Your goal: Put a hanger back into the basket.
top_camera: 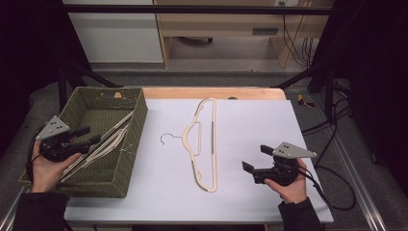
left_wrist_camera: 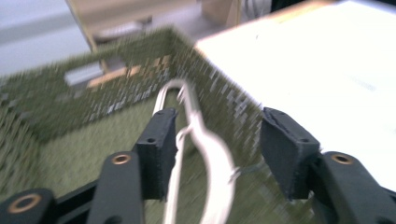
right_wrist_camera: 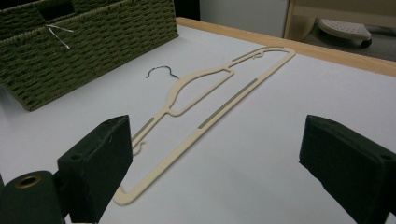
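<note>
A cream hanger (top_camera: 204,142) with a metal hook lies flat on the white table top (top_camera: 250,120); the right gripper view shows this hanger (right_wrist_camera: 210,102) ahead of the jaws. A green woven basket (top_camera: 137,144) at the left holds more cream hangers (top_camera: 103,144). My left gripper (top_camera: 91,134) hovers open over the basket, and in the left gripper view its jaws stand either side of a hanger (left_wrist_camera: 212,158) without touching it. My right gripper (top_camera: 255,159) is open above the table, right of the flat hanger, with nothing between its fingers.
The basket (right_wrist_camera: 93,37) sits at the far left in the right gripper view. A wooden strip (top_camera: 211,92) runs along the table's back edge. Cables (top_camera: 337,144) trail off the right side. Shelving (top_camera: 221,29) stands beyond the table.
</note>
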Demonstrator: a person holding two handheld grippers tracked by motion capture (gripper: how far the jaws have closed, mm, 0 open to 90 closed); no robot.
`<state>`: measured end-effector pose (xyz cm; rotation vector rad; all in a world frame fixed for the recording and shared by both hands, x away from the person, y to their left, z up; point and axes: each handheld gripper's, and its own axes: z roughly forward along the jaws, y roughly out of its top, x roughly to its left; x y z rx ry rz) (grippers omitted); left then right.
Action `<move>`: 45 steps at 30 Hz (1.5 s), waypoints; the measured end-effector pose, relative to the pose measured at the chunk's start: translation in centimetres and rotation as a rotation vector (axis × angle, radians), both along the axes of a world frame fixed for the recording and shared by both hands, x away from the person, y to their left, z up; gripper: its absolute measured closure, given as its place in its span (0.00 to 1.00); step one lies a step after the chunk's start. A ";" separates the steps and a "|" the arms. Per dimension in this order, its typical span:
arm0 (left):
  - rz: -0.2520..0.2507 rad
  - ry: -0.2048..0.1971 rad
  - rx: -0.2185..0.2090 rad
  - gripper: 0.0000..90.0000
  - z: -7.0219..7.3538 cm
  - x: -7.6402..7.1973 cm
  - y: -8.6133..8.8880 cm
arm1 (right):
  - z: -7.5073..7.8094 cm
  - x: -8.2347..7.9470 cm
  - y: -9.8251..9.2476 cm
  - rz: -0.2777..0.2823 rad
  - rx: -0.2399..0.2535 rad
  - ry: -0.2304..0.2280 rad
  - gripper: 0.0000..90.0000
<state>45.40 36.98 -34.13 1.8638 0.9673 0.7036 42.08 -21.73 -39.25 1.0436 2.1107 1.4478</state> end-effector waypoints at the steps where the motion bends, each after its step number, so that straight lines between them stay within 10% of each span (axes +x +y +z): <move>1: -0.003 -0.016 -0.020 0.48 0.3 -0.3 -0.3 | 0.0 0.0 0.1 0.002 -0.003 -0.003 0.11; 10: -0.046 -0.084 -0.143 0.24 0.1 -2.4 -5.7 | -0.1 0.2 1.9 0.023 -0.020 -0.006 0.12; 22: -0.151 -0.030 -0.137 0.11 -3.2 -3.7 -12.5 | -1.1 0.7 5.3 0.065 -0.033 0.024 0.14; 45: -0.185 0.016 -0.132 0.09 -5.1 -4.5 -13.6 | -5.5 3.7 14.0 0.093 -0.191 0.154 0.23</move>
